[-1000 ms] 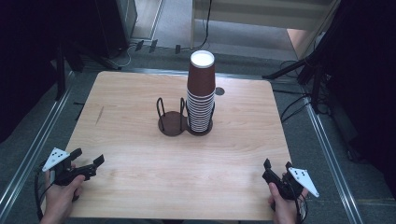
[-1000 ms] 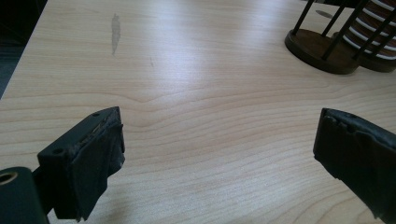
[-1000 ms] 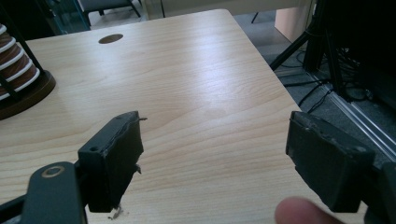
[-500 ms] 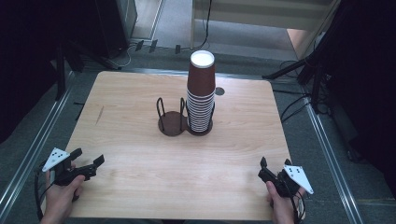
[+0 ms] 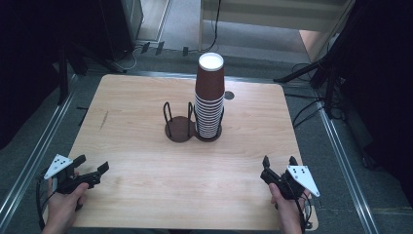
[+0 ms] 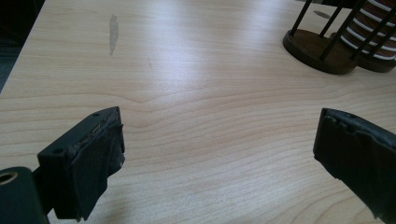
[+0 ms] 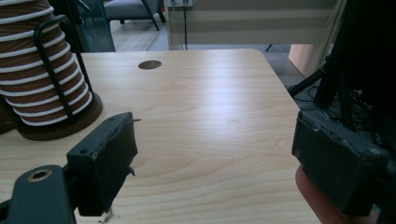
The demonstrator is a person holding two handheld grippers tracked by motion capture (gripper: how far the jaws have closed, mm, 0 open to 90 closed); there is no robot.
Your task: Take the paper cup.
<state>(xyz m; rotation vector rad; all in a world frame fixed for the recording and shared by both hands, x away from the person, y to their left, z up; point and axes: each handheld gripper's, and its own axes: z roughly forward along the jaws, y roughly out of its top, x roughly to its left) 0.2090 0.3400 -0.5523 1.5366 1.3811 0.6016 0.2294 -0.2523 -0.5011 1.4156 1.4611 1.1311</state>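
L gripper (image 5: 92,167) spread wide, near table (image 5: 146,195) front-left corner; R gripper (image 5: 278,163) spread too (front-right). Cup stack (image 5: 210,97) in holder (image 5: 192,129), centre, well apart.

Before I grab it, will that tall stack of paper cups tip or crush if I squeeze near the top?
The cup stack is tall and narrow and rises well above the wire holder, so a sideways push up high would probably tilt it. The cups look like thin paper, likely light and easily dented. The top cup may well lift off alone.

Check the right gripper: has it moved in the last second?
Yes. The right gripper slid slightly left along the table's near edge, toward the cup stack.
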